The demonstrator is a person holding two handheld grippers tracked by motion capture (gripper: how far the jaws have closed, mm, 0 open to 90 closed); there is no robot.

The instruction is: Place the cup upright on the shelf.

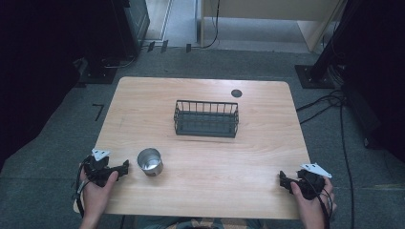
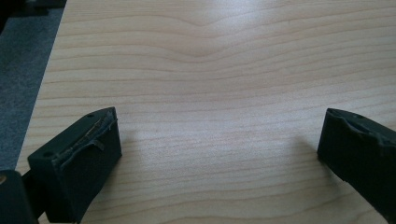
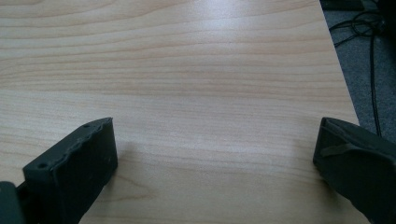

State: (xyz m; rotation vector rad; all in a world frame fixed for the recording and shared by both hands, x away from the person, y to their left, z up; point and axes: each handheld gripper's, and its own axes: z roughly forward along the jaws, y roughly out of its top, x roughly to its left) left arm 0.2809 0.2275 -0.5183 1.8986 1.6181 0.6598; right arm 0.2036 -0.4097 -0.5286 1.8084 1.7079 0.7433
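High view, one cup point(image 1: 150, 161), one basket point(image 1: 206, 119), two grippers

The table point(image 1: 205, 191) is pale wood with wavy grain, smooth, with a soft sheen where light falls on it. At lower left of the high view, the cup point(image 1: 150, 161) is bare metal, bright and reflective inside. At centre, the basket point(image 1: 206, 119) is thin dark wire, matt. The left tongs point(image 2: 219, 140) and the right tongs point(image 3: 215, 144) have matt black pads, their edges rough and slightly frayed. Around the table, the floor point(image 1: 57, 138) is grey carpet, dull and coarse.
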